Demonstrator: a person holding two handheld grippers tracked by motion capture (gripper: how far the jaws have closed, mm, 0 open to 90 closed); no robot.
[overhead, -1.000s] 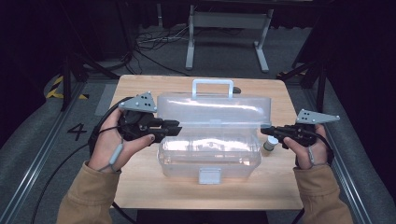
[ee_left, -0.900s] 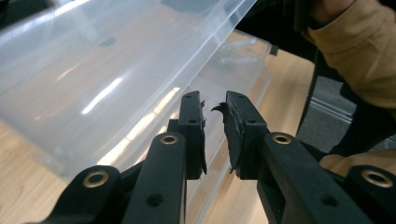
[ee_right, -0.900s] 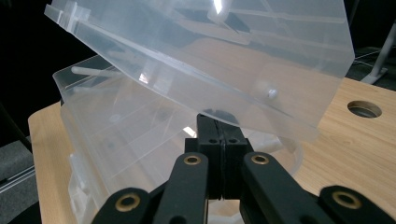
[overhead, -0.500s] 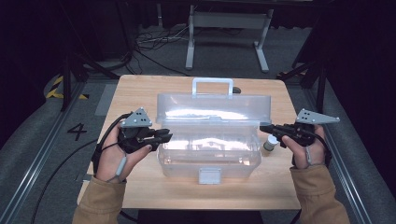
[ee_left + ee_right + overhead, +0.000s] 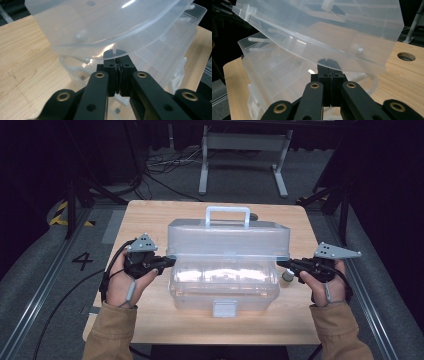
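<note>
A clear plastic toolbox [image 5: 225,285] stands mid-table with its lid [image 5: 227,237] raised at a slant and a white handle [image 5: 228,215] on top. My left gripper [image 5: 170,261] is at the box's left end. Its jaws have just been closing and now stand shut with nothing between them, the tips [image 5: 115,54] right under the lid's rim [image 5: 82,47]. At the box's right end my right gripper [image 5: 281,264] is shut too. In the right gripper view its tips [image 5: 327,62] sit just below the lid's lower edge [image 5: 342,58].
The box's front latch [image 5: 224,308] faces the person. A small grey knob [image 5: 288,276] sits by the box's right end. The wooden table [image 5: 150,220] has a round hole [image 5: 406,56] near its far edge. A metal stand [image 5: 242,142] and cables lie on the floor beyond.
The left hand has dropped and drawn back toward the box's left end, and its jaws have closed together. The right hand and the lid look unchanged.
</note>
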